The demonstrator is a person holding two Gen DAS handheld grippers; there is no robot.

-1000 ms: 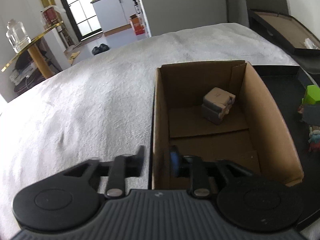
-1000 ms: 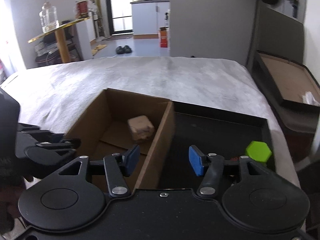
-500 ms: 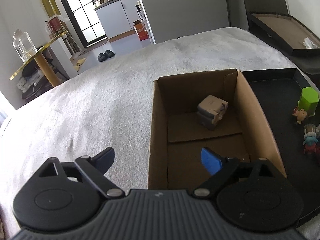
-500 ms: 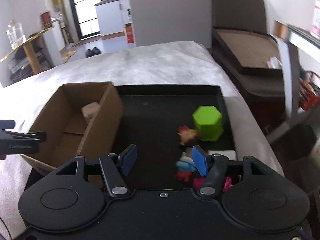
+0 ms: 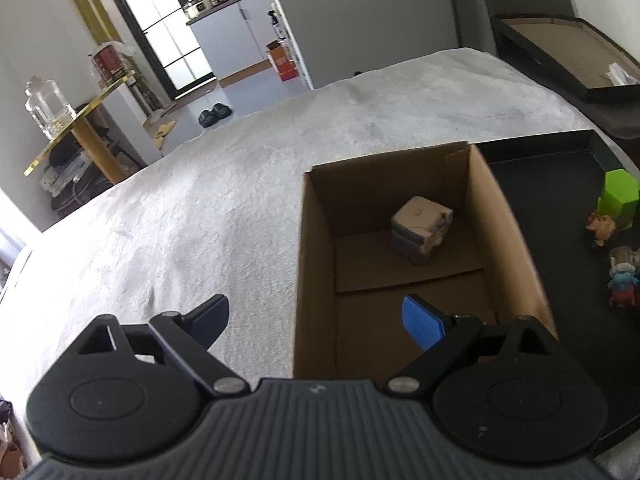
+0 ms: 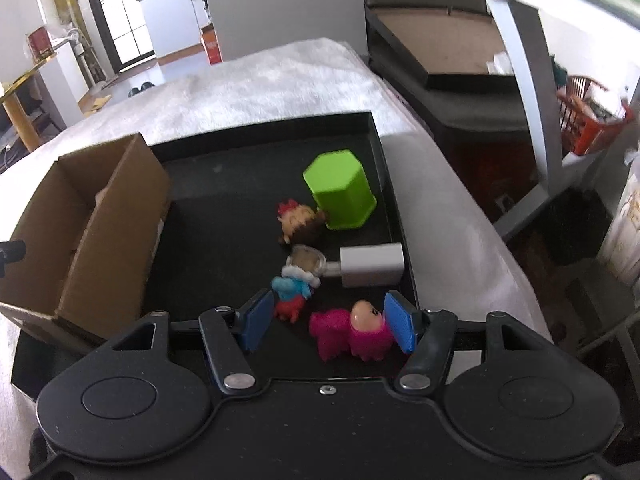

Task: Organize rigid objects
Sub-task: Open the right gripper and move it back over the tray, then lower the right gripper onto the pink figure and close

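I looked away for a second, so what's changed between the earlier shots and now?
The left gripper opened wide over the cardboard box. The right gripper swung from the box to the black tray, jaws open around the pink toy. The beige block stayed in the box.

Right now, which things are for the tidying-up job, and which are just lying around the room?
For the job: cardboard box, beige block inside it, black tray, green hexagonal cup, pink toy figure, blue-and-red figure, brown-haired figure, white charger.

Just lying about: glass jar, slippers, orange box, red basket.
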